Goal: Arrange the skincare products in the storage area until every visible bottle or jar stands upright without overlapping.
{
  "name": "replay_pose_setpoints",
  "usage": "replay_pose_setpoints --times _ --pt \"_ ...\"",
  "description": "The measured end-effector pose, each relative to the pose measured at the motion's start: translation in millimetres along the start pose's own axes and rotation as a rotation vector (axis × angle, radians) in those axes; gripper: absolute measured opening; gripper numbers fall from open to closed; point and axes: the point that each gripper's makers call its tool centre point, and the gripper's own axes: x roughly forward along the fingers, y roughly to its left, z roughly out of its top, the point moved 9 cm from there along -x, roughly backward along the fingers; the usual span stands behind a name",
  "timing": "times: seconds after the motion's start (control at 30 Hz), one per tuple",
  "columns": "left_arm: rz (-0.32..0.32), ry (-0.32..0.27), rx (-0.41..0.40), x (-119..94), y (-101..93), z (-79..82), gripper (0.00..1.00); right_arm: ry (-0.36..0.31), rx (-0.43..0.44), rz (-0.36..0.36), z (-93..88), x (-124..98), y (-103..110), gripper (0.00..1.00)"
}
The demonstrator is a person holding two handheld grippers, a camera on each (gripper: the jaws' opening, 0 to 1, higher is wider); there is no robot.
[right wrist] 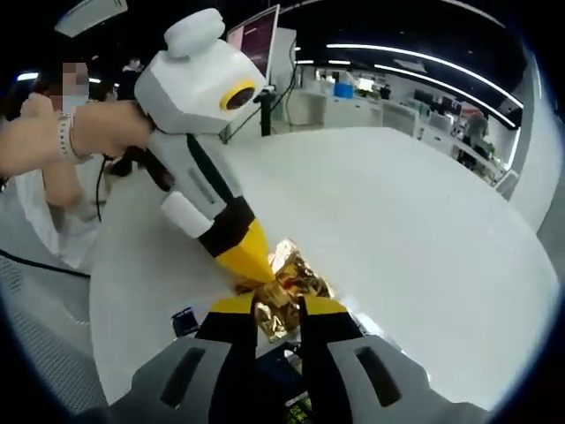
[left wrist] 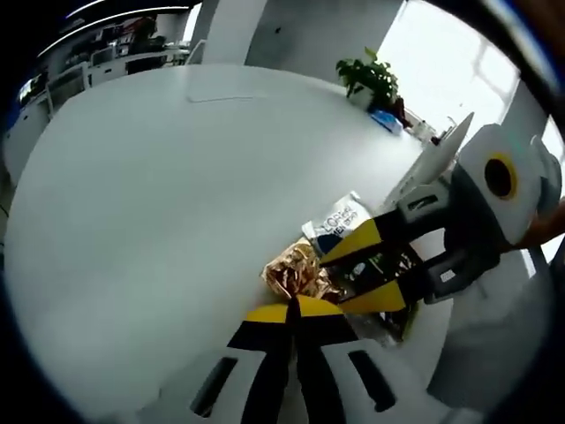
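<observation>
Lying crumpled on the white bench, a gold foil packet sits flat, not upright, right at the tips of both grippers. In the right gripper view the gold foil packet reaches down between the right gripper's own jaws, which look clenched on its lower edge. The left gripper comes in from the upper left with its yellow tips pressed together, touching the packet's top. In the left gripper view the left gripper has its jaws clenched, the packet just ahead of them, slightly right. The packet's long axis I cannot tell; it is too crinkled. Beyond it lies a white sachet with blue lettering, flat on the bench, under the right gripper. Both grippers seem equally near.
</observation>
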Motion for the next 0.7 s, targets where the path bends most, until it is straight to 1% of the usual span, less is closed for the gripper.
replay_pose_setpoints --times 0.17,0.43,0.6,0.7 --pt "-0.002 0.001 -0.004 1 0.2 0.4 0.0 0.012 0.003 0.002 -2.9 6 -1 0.19" --pt "0.001 0.009 0.001 2 -1.0 0.6 0.0 0.019 0.01 -0.003 -4.8 7 -4 0.18" --pt "-0.003 0.028 0.012 2 -1.3 2.6 0.0 0.019 0.021 0.003 -5.4 11 -6 0.18" --pt "0.0 0.035 0.04 3 -1.4 4.3 0.0 0.022 0.034 0.012 -6.7 12 -8 0.18"
